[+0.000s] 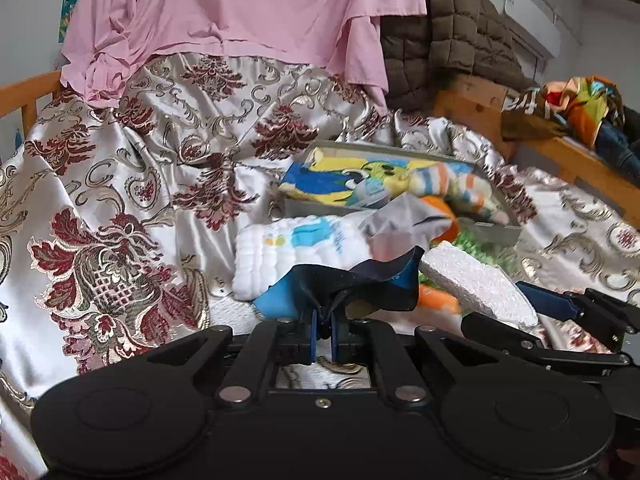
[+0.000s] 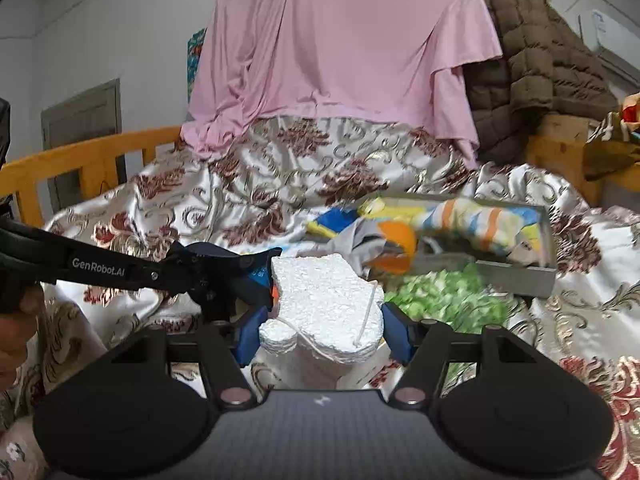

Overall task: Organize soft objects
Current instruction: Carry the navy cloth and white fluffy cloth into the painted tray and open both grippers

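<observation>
My left gripper (image 1: 323,322) is shut on a dark blue cloth (image 1: 360,284) and holds it just above the bed. My right gripper (image 2: 320,334) is shut on a white foam block (image 2: 324,300); the block also shows in the left wrist view (image 1: 476,284). A grey tray (image 1: 400,202) ahead holds a cartoon-print cloth (image 1: 344,184) and a striped sock (image 1: 460,184). A folded white towel (image 1: 288,252) lies in front of the tray. The tray (image 2: 516,276) and a green fuzzy item (image 2: 444,292) show in the right wrist view.
A patterned satin bedspread (image 1: 120,200) covers the bed. A pink sheet (image 1: 240,12) and a brown quilted jacket (image 1: 448,32) hang behind. A wooden rail (image 1: 580,168) with colourful clothes (image 1: 580,108) runs on the right. The left gripper (image 2: 224,276) crosses the right view.
</observation>
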